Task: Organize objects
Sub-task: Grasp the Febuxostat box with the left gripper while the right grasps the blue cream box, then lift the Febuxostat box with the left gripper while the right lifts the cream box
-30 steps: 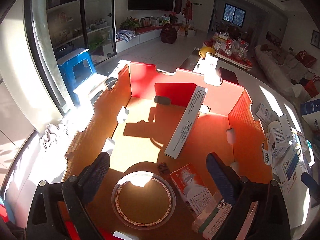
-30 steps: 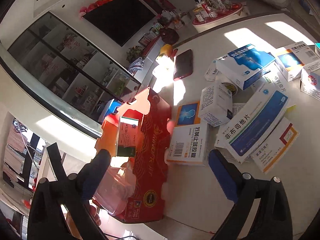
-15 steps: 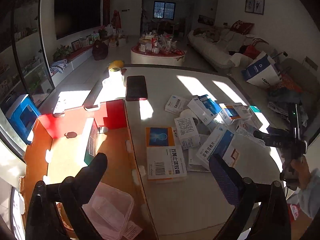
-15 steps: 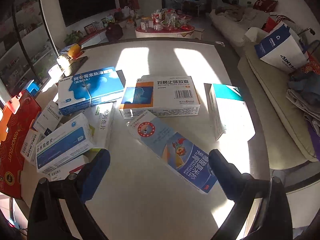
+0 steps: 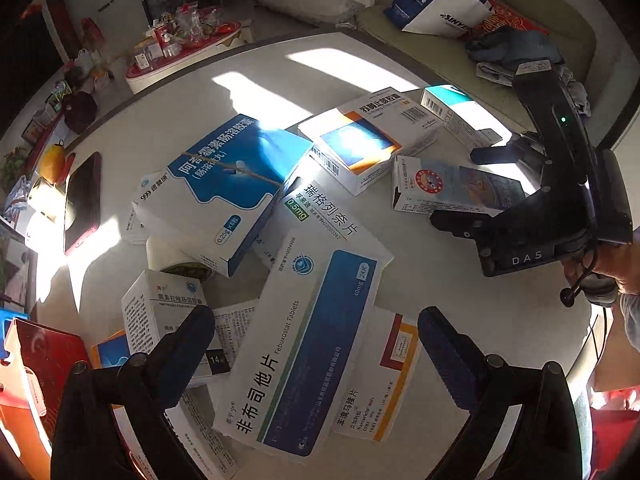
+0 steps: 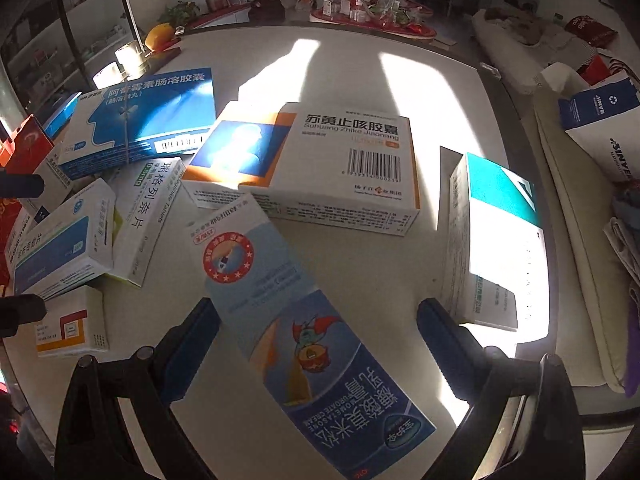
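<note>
- White worktop (image 6: 352,92), sunlit, carries a loose heap of medicine boxes waiting to be sorted.
- Left gripper (image 5: 316,344) hangs with its fingers spread wide and empty above a long blue-and-white tablet box (image 5: 304,344), which lies flat on top of other cartons; likely the next pick.
- Right gripper (image 6: 318,334), fingers also wide apart and holding nothing, straddles a pale blue cream box (image 6: 304,328) lying flat on the worktop, seemingly lined up to close on its long sides.
- An orange-trimmed white box (image 6: 320,164) sits just beyond it, a teal-topped box (image 6: 492,240) to the right.
- A red cardboard tray (image 5: 36,376), probably the destination, shows at the left edge.
</note>
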The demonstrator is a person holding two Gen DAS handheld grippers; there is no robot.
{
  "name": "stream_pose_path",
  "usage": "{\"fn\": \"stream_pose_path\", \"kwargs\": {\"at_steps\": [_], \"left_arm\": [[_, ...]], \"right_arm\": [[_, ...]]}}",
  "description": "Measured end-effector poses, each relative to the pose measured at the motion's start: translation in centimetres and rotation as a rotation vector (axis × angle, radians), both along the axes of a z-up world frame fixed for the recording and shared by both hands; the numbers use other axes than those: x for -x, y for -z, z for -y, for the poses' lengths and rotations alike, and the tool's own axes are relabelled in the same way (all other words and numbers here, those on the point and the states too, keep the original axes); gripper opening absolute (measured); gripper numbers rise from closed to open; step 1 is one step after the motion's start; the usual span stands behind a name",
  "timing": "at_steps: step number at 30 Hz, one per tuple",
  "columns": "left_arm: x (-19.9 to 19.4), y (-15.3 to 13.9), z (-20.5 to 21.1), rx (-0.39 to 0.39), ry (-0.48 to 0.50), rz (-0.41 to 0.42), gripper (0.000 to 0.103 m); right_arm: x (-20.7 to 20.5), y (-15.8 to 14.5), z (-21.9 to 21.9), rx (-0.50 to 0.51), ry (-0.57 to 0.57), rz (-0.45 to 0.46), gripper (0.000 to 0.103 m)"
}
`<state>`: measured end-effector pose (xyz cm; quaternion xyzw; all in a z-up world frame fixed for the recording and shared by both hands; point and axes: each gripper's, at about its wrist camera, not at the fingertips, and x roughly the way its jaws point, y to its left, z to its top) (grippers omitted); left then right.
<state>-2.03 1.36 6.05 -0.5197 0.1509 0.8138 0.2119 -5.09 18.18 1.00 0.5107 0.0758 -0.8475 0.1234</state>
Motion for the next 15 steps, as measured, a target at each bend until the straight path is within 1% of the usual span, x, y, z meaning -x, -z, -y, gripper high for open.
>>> {"fn": "stream_pose_path", "kwargs": {"at_steps": [4, 5, 6, 7, 8, 9, 10, 11, 12, 13, 14, 15], "left_arm": [[0.8, 2.2, -0.6, 0.038, 0.019, 0.075, 0.103], [0.9, 2.7, -0.7, 0.056, 0.02, 0.093, 0.103], [0.9, 2.8, -0.6, 0.028, 0.024, 0.1, 0.103], [1.0, 2.9, -0.5, 0.018, 0.012, 0.112, 0.103], [1.0, 3.0, -0.3, 0.01, 0.002, 0.12, 0.103], [0.9, 3.0, -0.1, -0.003, -0.01, 0.115, 0.102], [0.8, 2.9, 0.0, -0.014, -0.02, 0.101, 0.099], [0.6, 2.7, 0.2, -0.022, -0.029, 0.084, 0.093], [0.3, 2.4, 0.3, -0.03, -0.034, 0.068, 0.088], [0.1, 2.2, 0.4, -0.037, -0.036, 0.056, 0.077], [0.0, 1.8, 0.6, -0.07, -0.042, 0.06, 0.069], [-0.1, 1.5, 1.0, -0.113, -0.051, 0.064, 0.068]], "right_arm": [[-0.7, 0.0, 0.2, 0.004, -0.012, 0.006, 0.098], [-0.9, 0.0, 0.4, -0.005, -0.016, 0.008, 0.095], [-1.2, -0.1, 0.5, -0.005, -0.016, 0.007, 0.092], [-1.3, -0.3, 0.5, -0.005, -0.008, 0.004, 0.082], [-1.5, -0.6, 0.4, -0.003, 0.005, -0.001, 0.065], [-1.6, -0.9, 0.3, 0.006, 0.016, -0.004, 0.052], [-1.8, -1.1, 0.2, 0.013, 0.029, -0.003, 0.04], [-1.9, -1.2, 0.1, 0.039, 0.039, 0.005, 0.04], [-2.0, -1.3, 0.0, 0.062, 0.047, 0.016, 0.04], [-2.3, -1.3, 0.0, 0.063, 0.053, 0.014, 0.04], [-2.7, -1.4, 0.0, 0.065, 0.061, 0.006, 0.04], [-3.1, -1.6, 0.0, 0.087, 0.071, 0.002, 0.04]]}}
